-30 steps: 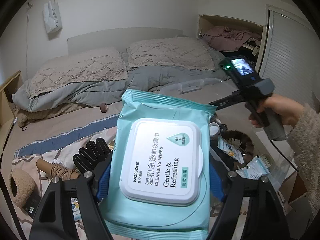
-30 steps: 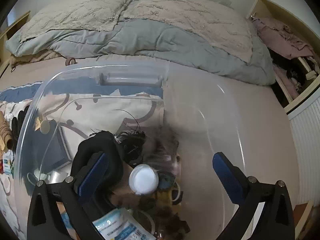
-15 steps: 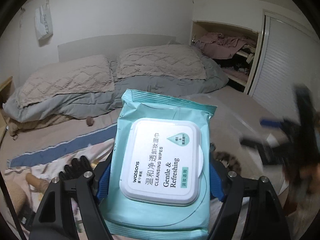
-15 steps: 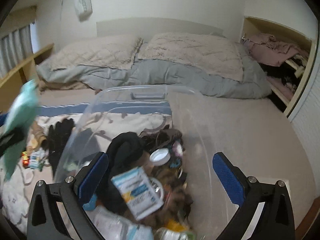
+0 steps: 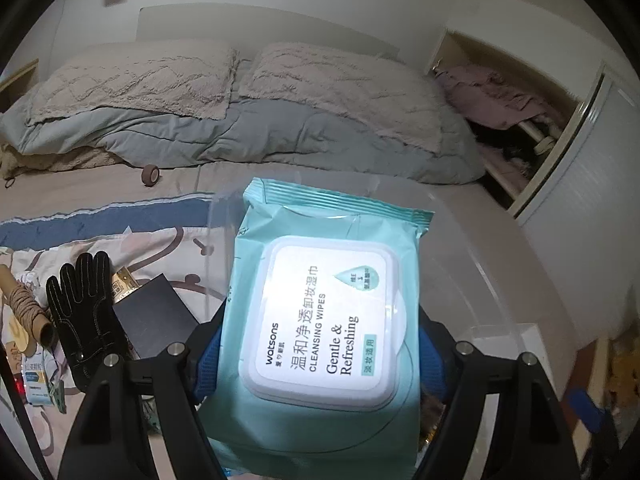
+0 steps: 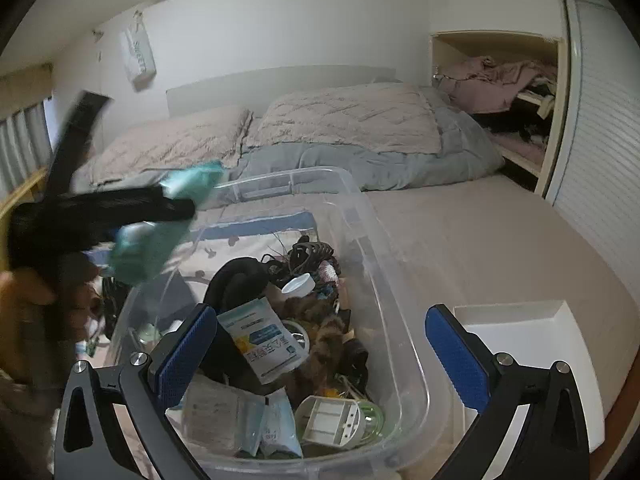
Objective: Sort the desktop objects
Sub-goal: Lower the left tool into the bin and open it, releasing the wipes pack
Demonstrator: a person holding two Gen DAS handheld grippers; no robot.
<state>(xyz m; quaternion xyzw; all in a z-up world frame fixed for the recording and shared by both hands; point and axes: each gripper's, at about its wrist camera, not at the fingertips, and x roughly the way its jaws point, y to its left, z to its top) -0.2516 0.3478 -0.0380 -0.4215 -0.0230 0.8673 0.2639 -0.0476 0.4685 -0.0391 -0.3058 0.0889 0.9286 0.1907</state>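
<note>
Risk: left claw [image 5: 320, 344], clamped on wipes pack [image 5: 326, 320] at bin [image 6: 400, 320] rim's 10 o'clock, could drop it outside; right claw [image 6: 320, 356] apart, empty

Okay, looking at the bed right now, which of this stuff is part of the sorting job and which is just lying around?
Part of the job:
- wipes pack, clamped in the left gripper
- clear bin, partly filled
- black glove, black card, twine spool, waiting beside the bin
- right gripper, open over the bin

Just lying about:
- pillows
- grey duvet
- white tray
</note>
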